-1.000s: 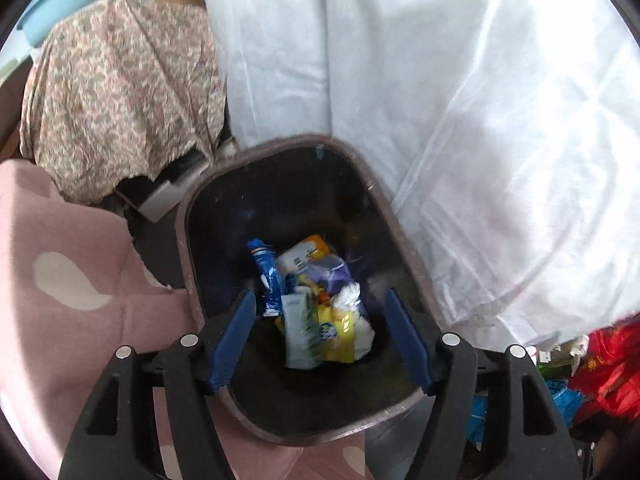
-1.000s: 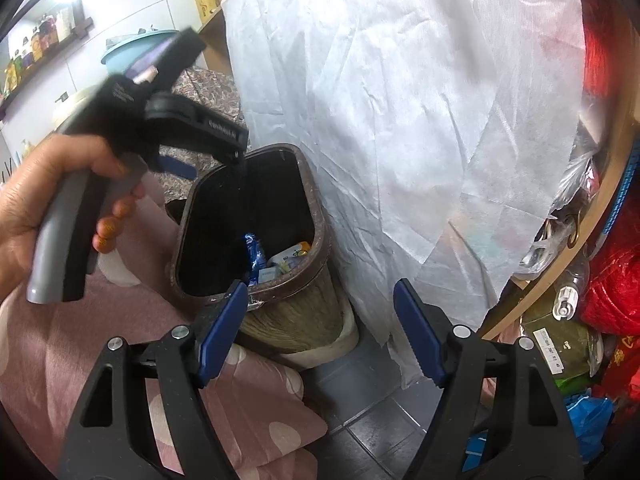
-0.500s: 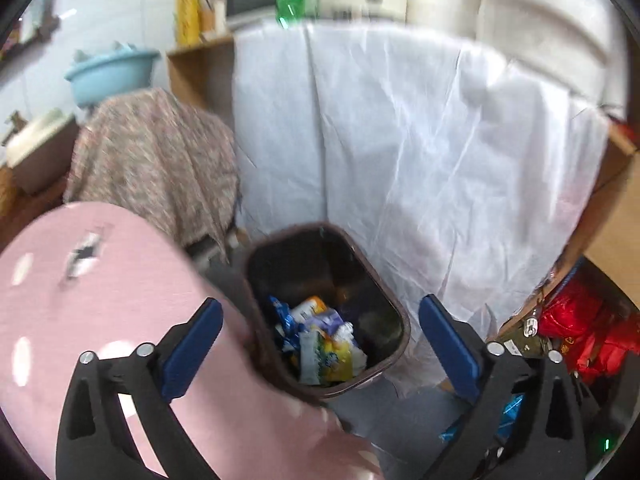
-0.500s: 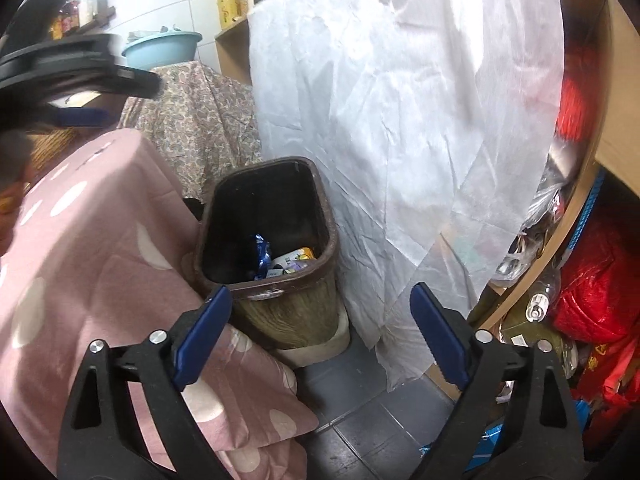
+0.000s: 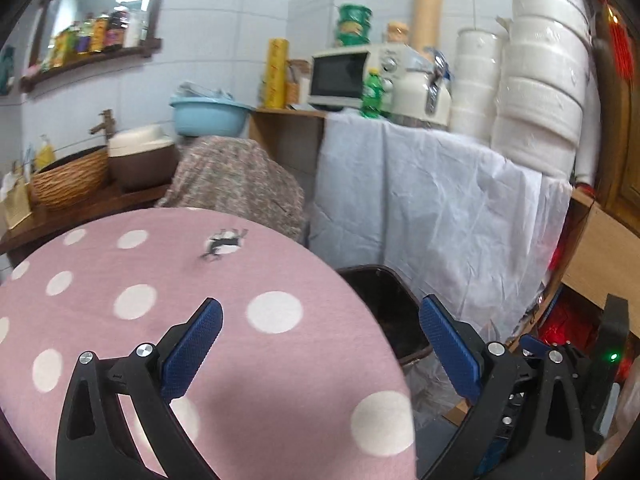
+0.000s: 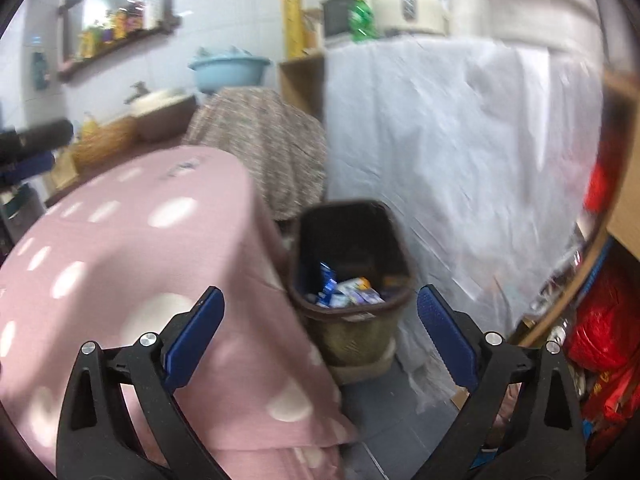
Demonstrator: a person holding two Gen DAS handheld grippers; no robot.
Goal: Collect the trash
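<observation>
Both your grippers are empty. The left gripper (image 5: 320,344) is spread wide with nothing between its pads, hanging over the pink dotted cloth (image 5: 160,320). The right gripper (image 6: 318,334) is opening its jaws, and nothing sits between them either; it faces the bin (image 6: 350,264).

The trash (image 6: 344,290), a small heap of wrappers, lies at the bottom of the bin. The bin stands on the floor, just beside the cloth's edge and close against the white sheet (image 6: 460,160).

By my reading, a drop is done and you are pulling away to look for the next piece. No loose trash shows on the cloth in either view, so scan before you commit. Keep both grippers spread as you go. Come down on a wrapper from above, with a pad on each side of it, and press only when it sits squarely between the pads. The cloth is soft and may bunch, so take care not to pinch fabric along with the wrapper. Carry each piece right over the bin's mouth before letting go.
</observation>
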